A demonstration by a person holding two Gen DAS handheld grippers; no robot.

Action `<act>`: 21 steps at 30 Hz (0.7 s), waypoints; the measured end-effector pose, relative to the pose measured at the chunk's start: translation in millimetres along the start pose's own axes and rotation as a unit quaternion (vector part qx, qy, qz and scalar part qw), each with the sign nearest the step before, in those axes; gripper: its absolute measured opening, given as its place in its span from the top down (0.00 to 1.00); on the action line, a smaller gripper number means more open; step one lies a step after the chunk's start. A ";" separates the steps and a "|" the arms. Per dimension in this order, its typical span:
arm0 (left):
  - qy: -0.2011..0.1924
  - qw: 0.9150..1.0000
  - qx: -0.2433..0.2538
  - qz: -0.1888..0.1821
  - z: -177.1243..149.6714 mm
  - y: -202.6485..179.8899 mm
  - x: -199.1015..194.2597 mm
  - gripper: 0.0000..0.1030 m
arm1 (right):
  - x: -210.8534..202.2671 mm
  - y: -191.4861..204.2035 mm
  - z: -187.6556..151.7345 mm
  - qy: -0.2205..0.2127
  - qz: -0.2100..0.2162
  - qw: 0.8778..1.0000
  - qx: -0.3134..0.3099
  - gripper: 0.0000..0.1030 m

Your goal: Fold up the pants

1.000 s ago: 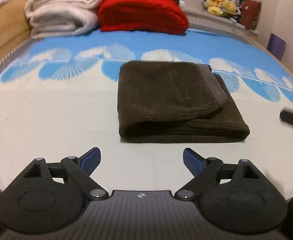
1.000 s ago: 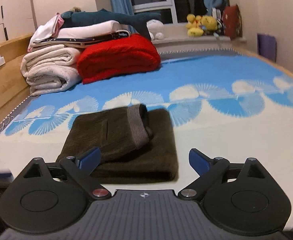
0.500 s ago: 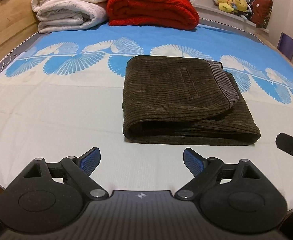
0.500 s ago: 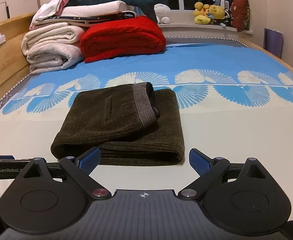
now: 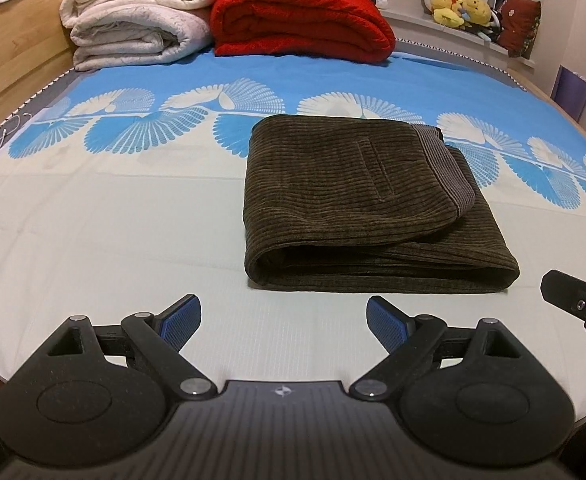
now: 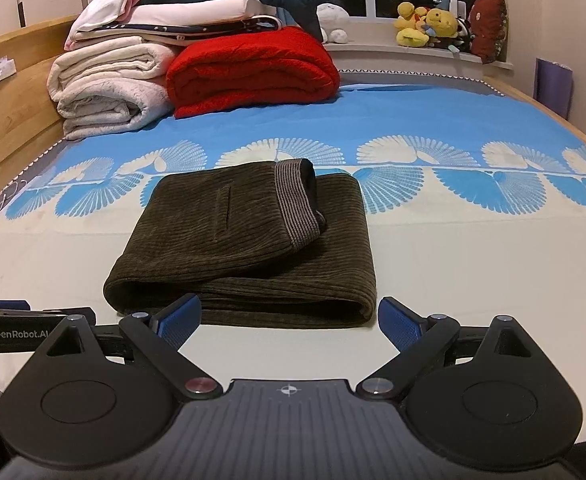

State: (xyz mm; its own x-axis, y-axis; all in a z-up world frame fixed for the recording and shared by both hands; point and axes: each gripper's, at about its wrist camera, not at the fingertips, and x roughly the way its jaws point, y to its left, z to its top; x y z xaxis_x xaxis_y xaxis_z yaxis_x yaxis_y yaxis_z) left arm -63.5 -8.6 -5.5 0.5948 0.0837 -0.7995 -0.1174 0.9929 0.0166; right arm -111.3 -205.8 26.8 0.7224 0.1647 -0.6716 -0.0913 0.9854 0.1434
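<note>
Dark brown corduroy pants lie folded into a compact rectangle on the bed, grey ribbed waistband on top at the right. They also show in the right wrist view. My left gripper is open and empty, hovering just short of the pants' near edge. My right gripper is open and empty, its fingertips close to the pants' near folded edge. The right gripper's side shows at the far right of the left wrist view.
The bed sheet is pale with a blue fan pattern. Folded white blankets and a red blanket are stacked at the bed's far end. A wooden bed frame runs along the left. Plush toys sit on the windowsill.
Both grippers have tilted down and drawn slightly nearer the pants' near edge. The pants have not moved. Both stay open.
</note>
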 end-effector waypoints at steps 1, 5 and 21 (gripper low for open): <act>0.000 1.000 0.000 0.000 0.0 0.0 0.0 0.10 | 0.3 -0.3 0.2 0.000 0.000 1.000 0.000 0.07; -0.001 1.000 0.000 -0.002 1.2 0.1 -0.6 0.10 | 0.5 -0.5 -0.2 0.001 0.000 1.000 0.001 0.07; -0.005 1.000 0.001 -0.004 1.3 1.7 -0.7 0.10 | 0.2 0.3 0.0 0.001 0.000 1.000 -0.001 0.07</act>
State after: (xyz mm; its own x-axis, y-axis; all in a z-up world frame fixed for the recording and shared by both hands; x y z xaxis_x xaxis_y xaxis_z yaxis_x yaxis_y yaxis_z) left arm -63.1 -6.9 -4.1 0.6029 0.0770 -0.7941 -0.1117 0.9937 0.0115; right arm -111.2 -205.5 26.7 0.7208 0.1654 -0.6731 -0.0938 0.9855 0.1416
